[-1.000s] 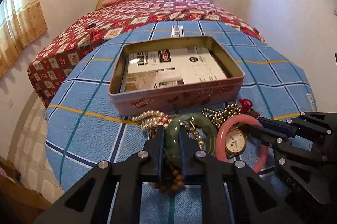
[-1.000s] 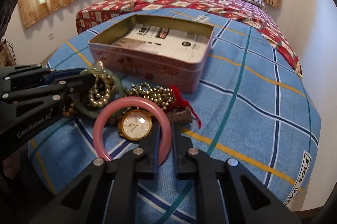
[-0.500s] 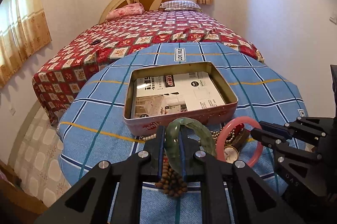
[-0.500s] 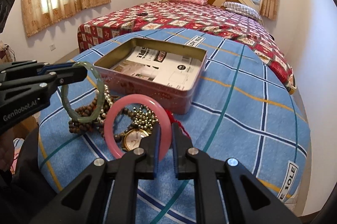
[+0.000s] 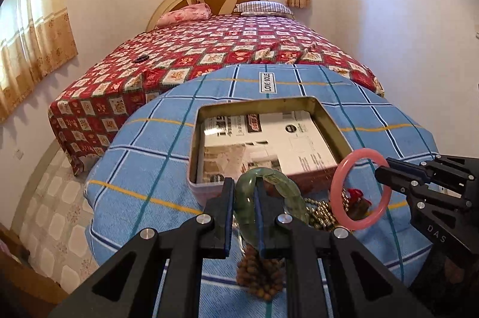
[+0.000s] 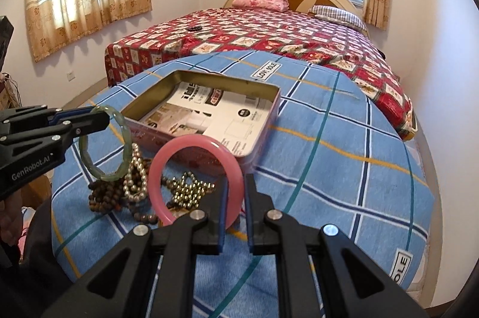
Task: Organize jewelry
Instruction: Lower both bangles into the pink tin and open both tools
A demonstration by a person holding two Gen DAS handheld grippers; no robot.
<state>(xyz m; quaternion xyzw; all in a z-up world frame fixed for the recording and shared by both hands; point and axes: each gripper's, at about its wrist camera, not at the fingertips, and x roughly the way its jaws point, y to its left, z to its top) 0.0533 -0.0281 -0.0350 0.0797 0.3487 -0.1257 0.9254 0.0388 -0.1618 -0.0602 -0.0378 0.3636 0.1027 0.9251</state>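
My left gripper (image 5: 244, 190) is shut on a green jade bangle (image 5: 269, 183), held above the table in front of the tin; the bangle also shows in the right wrist view (image 6: 125, 138). My right gripper (image 6: 235, 186) is shut on a pink bangle (image 6: 191, 147), lifted near the tin's front corner; the pink bangle also shows in the left wrist view (image 5: 359, 189). An open pink tin box (image 5: 329, 123) lined with printed paper stands mid-table. Pearl, gold and brown bead strands (image 6: 134, 186) lie in a heap on the blue checked cloth below both bangles.
The round table (image 6: 344, 153) has a blue checked cloth; its edge drops off close behind the heap. A bed with a red patterned cover (image 5: 224, 48) stands beyond the table. Curtained windows and white walls surround it.
Both grippers have risen with their bangles off the jewelry heap and now hold them higher, closer to the tin. The watch is no longer visible.
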